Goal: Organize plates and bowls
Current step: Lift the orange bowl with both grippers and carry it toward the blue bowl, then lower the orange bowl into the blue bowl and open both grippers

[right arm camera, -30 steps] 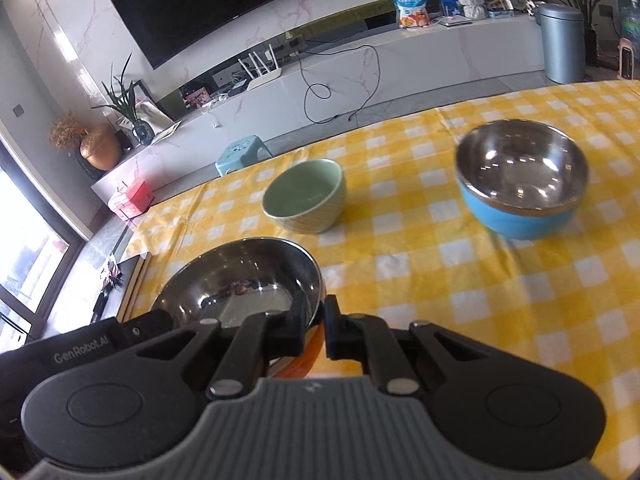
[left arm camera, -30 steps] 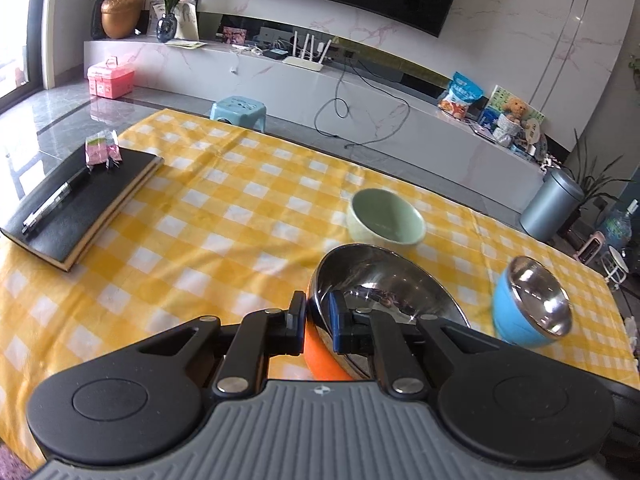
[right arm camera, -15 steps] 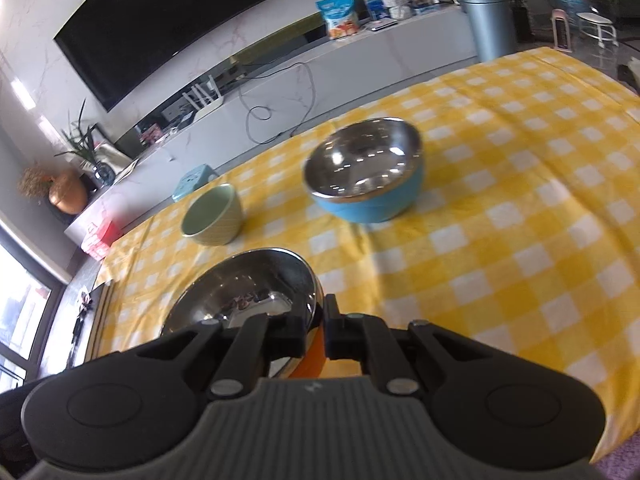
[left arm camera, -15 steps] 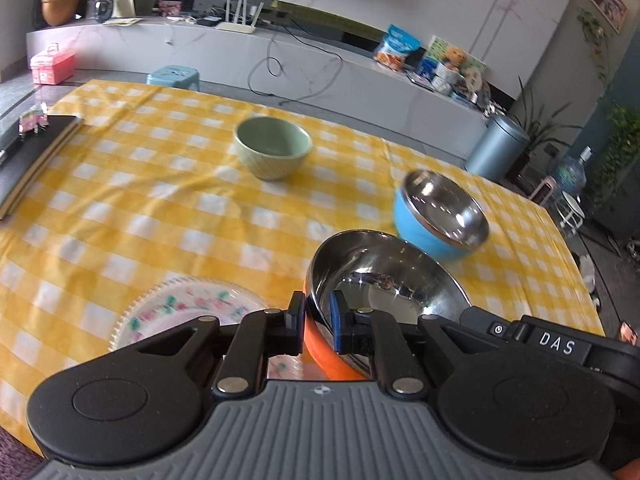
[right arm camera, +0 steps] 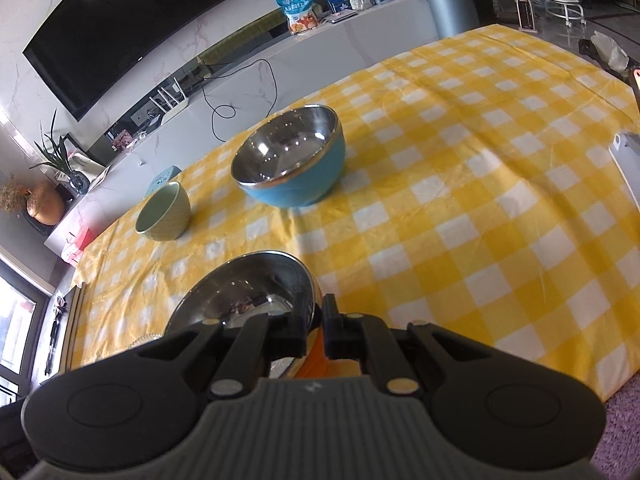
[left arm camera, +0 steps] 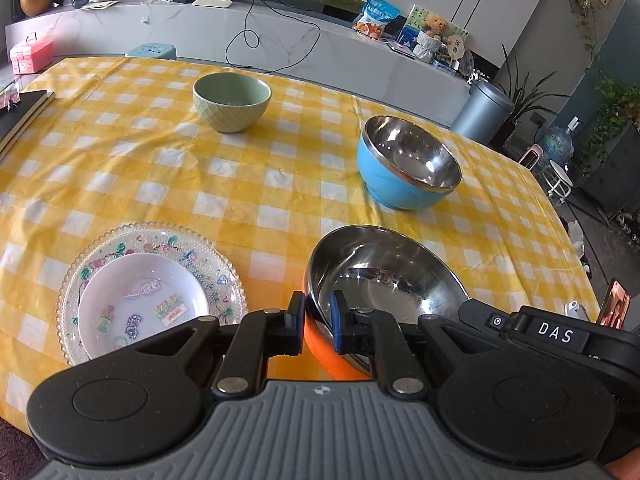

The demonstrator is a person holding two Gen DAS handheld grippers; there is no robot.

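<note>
An orange bowl with a steel inside (left arm camera: 384, 276) is held by its rim in both grippers. My left gripper (left arm camera: 319, 318) is shut on its left rim. My right gripper (right arm camera: 316, 324) is shut on its right rim; the orange bowl (right arm camera: 248, 292) shows in the right wrist view too. A blue steel-lined bowl (left arm camera: 404, 168) (right arm camera: 292, 168) stands beyond it. A green bowl (left arm camera: 232, 100) (right arm camera: 164, 216) stands farther back. A small white plate (left arm camera: 140, 304) lies on a patterned glass plate (left arm camera: 224, 276) at the near left.
The table has a yellow checked cloth (left arm camera: 120, 160). A black notebook (left arm camera: 20, 116) lies at its left edge. A phone (left arm camera: 614, 310) and a small white device (left arm camera: 574, 308) lie near the right edge. A white object (right arm camera: 628, 168) sits at the far right.
Both grippers have carried the orange bowl to the right and toward the near edge. The stacked plates have come into the left wrist view. The blue bowl now looks closer.
</note>
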